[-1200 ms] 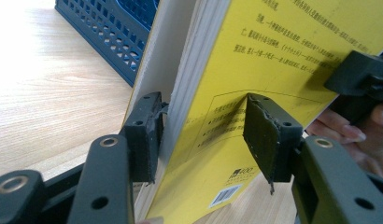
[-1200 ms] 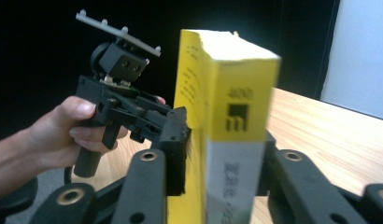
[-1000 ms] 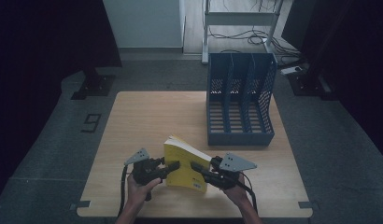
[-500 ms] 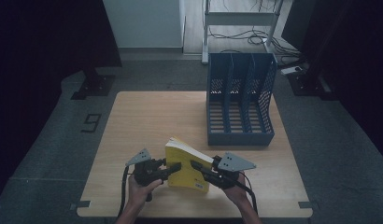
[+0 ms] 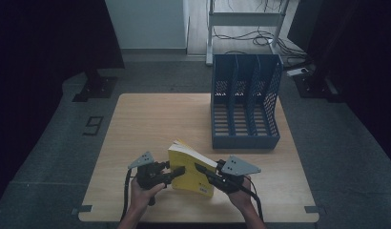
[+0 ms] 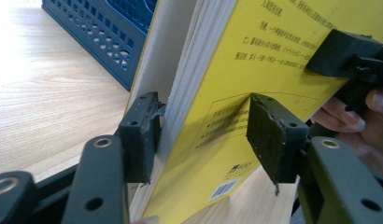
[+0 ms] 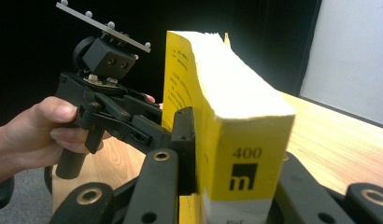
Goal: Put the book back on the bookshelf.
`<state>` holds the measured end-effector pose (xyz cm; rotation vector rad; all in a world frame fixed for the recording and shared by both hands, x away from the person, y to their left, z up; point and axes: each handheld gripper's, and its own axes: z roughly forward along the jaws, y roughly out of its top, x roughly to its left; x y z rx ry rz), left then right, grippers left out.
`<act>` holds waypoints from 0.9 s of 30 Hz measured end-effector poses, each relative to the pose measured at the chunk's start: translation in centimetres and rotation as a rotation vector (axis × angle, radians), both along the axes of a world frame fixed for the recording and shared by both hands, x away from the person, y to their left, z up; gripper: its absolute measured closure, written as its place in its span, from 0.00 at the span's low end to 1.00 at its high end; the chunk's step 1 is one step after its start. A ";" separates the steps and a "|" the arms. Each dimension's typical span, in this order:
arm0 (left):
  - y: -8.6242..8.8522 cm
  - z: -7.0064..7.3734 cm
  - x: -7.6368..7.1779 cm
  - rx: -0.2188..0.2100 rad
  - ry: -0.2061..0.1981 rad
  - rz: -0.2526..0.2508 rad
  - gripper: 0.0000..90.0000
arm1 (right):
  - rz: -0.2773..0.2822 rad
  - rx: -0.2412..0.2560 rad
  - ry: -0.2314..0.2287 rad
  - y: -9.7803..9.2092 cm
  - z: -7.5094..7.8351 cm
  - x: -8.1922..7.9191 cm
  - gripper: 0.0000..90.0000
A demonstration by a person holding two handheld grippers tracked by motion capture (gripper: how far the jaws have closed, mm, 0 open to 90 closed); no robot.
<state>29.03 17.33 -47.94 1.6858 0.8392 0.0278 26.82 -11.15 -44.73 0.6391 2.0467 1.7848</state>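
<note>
A thick yellow paperback book stands tilted on its lower edge near the table's front, held from both sides. My left gripper is shut on its left part; in the left gripper view its pads press the page block and the yellow cover. My right gripper is shut on the spine end. In the right gripper view the book's spine, marked 400, sits between the jaws, and the right jaw is mostly hidden behind it. The front cover bows away from the pages.
A blue three-slot file rack stands at the back right of the wooden table, with its open slots facing the front. The person's hands hold the grippers at the front edge. Dark floor surrounds the table.
The book's lower edge has shifted slightly to the right. Both grippers keep their hold on it.
</note>
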 end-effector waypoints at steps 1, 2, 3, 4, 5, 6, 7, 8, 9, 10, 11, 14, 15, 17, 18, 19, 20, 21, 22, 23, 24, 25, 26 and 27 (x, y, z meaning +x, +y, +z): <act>0.0 0.0 0.0 0.003 -0.007 0.005 0.48 | -0.002 0.002 0.002 0.0 0.0 0.0 0.82; 0.0 0.1 0.0 0.004 -0.010 0.009 0.47 | -0.004 0.006 0.004 0.1 0.0 -0.1 0.83; 0.1 0.1 0.0 0.001 -0.008 0.011 0.47 | -0.005 0.009 0.007 0.1 0.0 -0.1 0.83; 0.1 0.1 0.0 -0.002 -0.008 0.012 0.46 | -0.006 0.012 0.009 0.2 0.0 -0.1 0.83; 0.2 0.1 0.0 -0.003 -0.008 0.014 0.45 | -0.006 0.013 0.011 0.2 0.1 -0.1 0.83; 0.2 0.1 0.0 -0.006 -0.008 0.016 0.45 | -0.005 0.013 0.013 0.2 0.1 -0.1 0.83; 0.2 0.1 0.0 -0.007 -0.007 0.020 0.45 | -0.004 0.013 0.015 0.1 0.2 -0.1 0.83; 0.3 0.1 0.1 -0.007 -0.008 0.023 0.45 | -0.006 0.015 0.013 0.1 0.3 -0.2 0.83; 0.4 0.2 0.1 -0.009 -0.009 0.024 0.45 | -0.008 0.015 0.009 0.0 0.5 -0.3 0.83; 0.5 0.2 0.1 -0.013 -0.008 0.026 0.45 | -0.017 0.013 0.003 -0.1 0.6 -0.4 0.83; 0.5 0.2 0.1 -0.016 -0.007 0.030 0.45 | -0.029 0.010 -0.004 -0.2 0.7 -0.5 0.83; 0.6 0.2 0.2 -0.013 -0.003 0.037 0.44 | -0.060 0.012 -0.014 -0.5 1.0 -0.6 0.83; 0.6 0.2 0.2 -0.012 -0.002 0.039 0.44 | -0.063 0.019 -0.013 -0.7 1.0 -0.5 0.83; 0.7 0.1 0.3 -0.007 0.004 0.043 0.44 | -0.070 0.036 -0.007 -1.1 1.1 -0.5 0.83; 0.7 0.1 0.3 -0.006 0.007 0.045 0.44 | -0.075 0.042 -0.007 -1.2 1.2 -0.5 0.83; 0.8 0.1 0.3 -0.003 0.007 0.049 0.44 | -0.079 0.045 -0.009 -1.3 1.3 -0.5 0.83; 0.8 0.1 0.4 -0.003 0.007 0.053 0.44 | -0.087 0.045 -0.015 -1.5 1.4 -0.6 0.83; 0.9 0.1 0.4 -0.005 0.010 0.057 0.44 | -0.093 0.044 -0.021 -1.5 1.5 -0.7 0.83; 0.9 0.1 0.4 -0.006 0.012 0.061 0.43 | -0.100 0.043 -0.026 -1.6 1.6 -0.7 0.83; 1.0 0.0 0.4 -0.003 0.013 0.065 0.43 | -0.104 0.043 -0.031 -1.7 1.7 -0.8 0.83; 1.0 0.0 0.4 0.000 0.015 0.070 0.43 | -0.108 0.043 -0.032 -1.7 1.8 -0.9 0.83; 1.0 0.0 0.4 0.003 0.018 0.077 0.43 | -0.110 0.045 -0.034 -1.8 1.9 -0.9 0.83; 1.0 -0.1 0.5 0.010 0.019 0.085 0.43 | -0.112 0.049 -0.034 -1.9 1.9 -0.9 0.83; 1.0 -0.2 0.5 0.018 0.023 0.092 0.44 | -0.115 0.051 -0.035 -1.9 1.9 -0.9 0.83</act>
